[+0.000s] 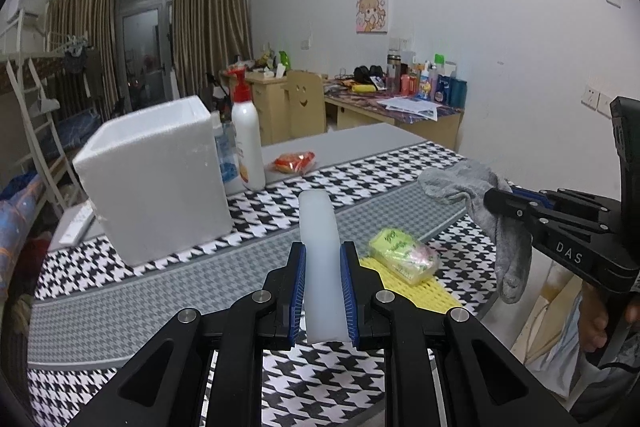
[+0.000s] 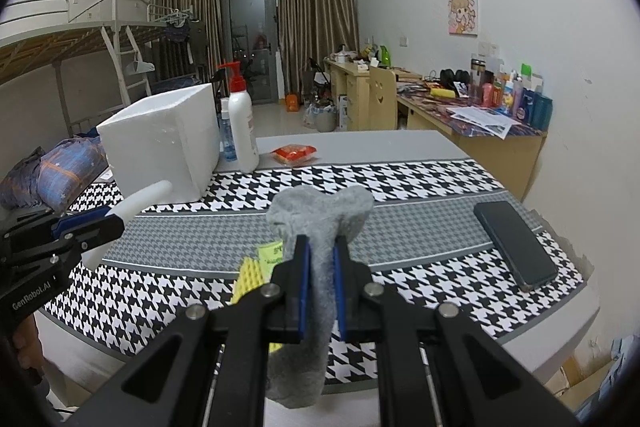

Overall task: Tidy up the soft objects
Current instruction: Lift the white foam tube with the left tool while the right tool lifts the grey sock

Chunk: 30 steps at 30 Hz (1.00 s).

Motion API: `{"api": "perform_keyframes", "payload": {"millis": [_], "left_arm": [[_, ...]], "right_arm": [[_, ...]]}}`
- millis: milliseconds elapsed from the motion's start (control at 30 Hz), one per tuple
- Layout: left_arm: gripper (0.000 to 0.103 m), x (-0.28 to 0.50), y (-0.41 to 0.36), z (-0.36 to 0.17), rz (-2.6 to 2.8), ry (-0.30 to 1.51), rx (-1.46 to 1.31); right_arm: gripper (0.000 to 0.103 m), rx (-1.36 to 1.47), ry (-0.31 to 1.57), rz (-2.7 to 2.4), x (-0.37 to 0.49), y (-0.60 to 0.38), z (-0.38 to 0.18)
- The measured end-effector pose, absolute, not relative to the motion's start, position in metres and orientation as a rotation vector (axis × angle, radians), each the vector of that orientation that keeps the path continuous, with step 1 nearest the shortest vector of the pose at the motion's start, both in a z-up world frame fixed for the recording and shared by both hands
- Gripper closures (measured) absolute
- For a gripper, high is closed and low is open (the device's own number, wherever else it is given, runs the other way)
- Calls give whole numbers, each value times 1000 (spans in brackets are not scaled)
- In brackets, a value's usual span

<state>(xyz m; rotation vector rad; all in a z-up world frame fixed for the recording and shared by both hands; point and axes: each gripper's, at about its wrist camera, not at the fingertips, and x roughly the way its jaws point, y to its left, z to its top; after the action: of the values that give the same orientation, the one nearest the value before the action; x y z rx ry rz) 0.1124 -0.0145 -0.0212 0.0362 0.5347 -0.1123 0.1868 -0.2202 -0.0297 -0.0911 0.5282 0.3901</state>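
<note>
You are working in a dorm room, over a table (image 2: 400, 143) laid with a houndstooth cloth (image 2: 400, 183). Your left gripper (image 1: 323, 291) is closed on a pale, translucent soft bar (image 1: 320, 247), whose long axis runs straight out along the fingers. Your right gripper (image 2: 320, 287) is clamped on a grey sock (image 2: 320, 219); the sock bunches above the pads and hangs limp below them.

The white foam box (image 1: 160, 179) seems the likely bin. It stands ahead and to the left of both grippers, open side up, and the left gripper is the nearer one, so the bar would probably go in first, tilted end-down over the rim.

On the cloth near you lie a yellow mesh pad (image 1: 408, 287) with a wrapped yellow-green packet (image 1: 404, 255) on top.

Only the right wrist view shows the black phone (image 2: 516, 243) lying to the right. Only the left wrist view shows how far the sock dangles. Neither view shows inside the box.
</note>
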Motion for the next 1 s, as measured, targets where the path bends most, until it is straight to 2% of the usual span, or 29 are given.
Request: {"api": "perform_keyframes", "payload": {"millis": [1000], "left_arm": [[84, 123, 0, 21, -74, 440, 36]], "right_arm": [[89, -116, 445, 460, 193, -188, 2]]}}
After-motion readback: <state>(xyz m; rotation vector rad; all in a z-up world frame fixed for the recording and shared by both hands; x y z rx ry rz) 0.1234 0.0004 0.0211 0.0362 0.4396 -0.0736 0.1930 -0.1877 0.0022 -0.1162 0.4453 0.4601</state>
